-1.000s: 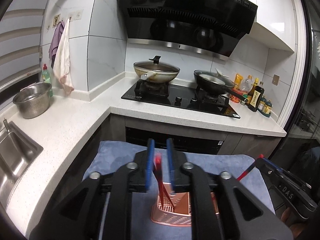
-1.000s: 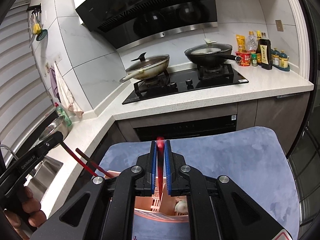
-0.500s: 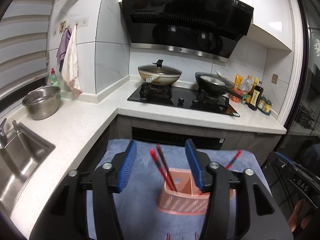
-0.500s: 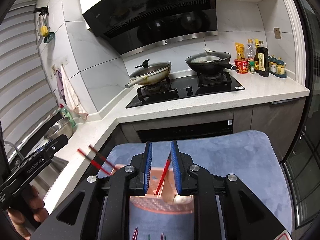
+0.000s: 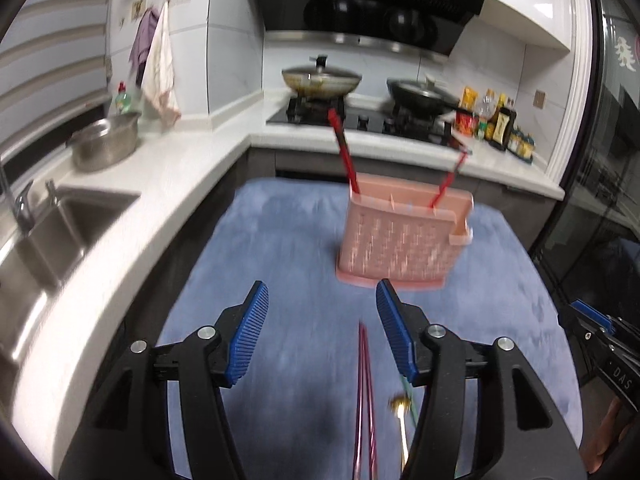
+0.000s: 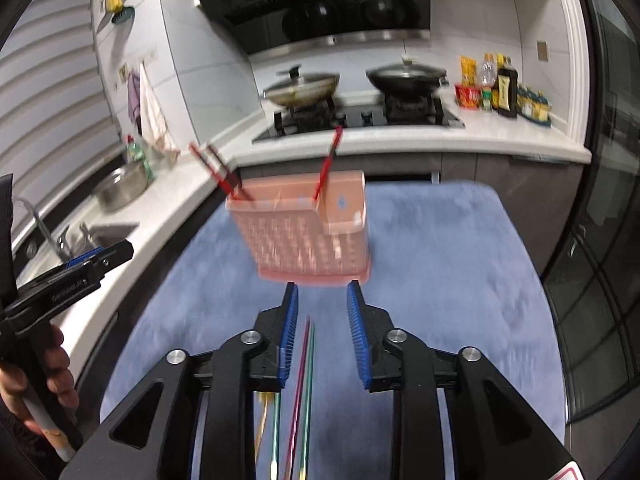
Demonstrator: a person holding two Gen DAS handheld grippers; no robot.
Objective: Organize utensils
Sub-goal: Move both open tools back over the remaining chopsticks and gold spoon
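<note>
1. The pink utensil basket (image 5: 404,240) stands upright on the blue mat (image 5: 264,248), holding red chopsticks (image 5: 344,152) that lean out of its compartments.
2. Left gripper (image 5: 320,336): jaws apart, nothing clamped; pink chopsticks (image 5: 365,400) lie on the mat below.
3. Right gripper (image 6: 322,332): jaws opening, empty, over thin pink and green chopsticks (image 6: 305,380).

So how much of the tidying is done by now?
Three red chopsticks already stand in the pink holder. Both grippers, left and right, are empty, the right's jaws opening. Thin coloured utensils lying on the blue mat remain.
</note>
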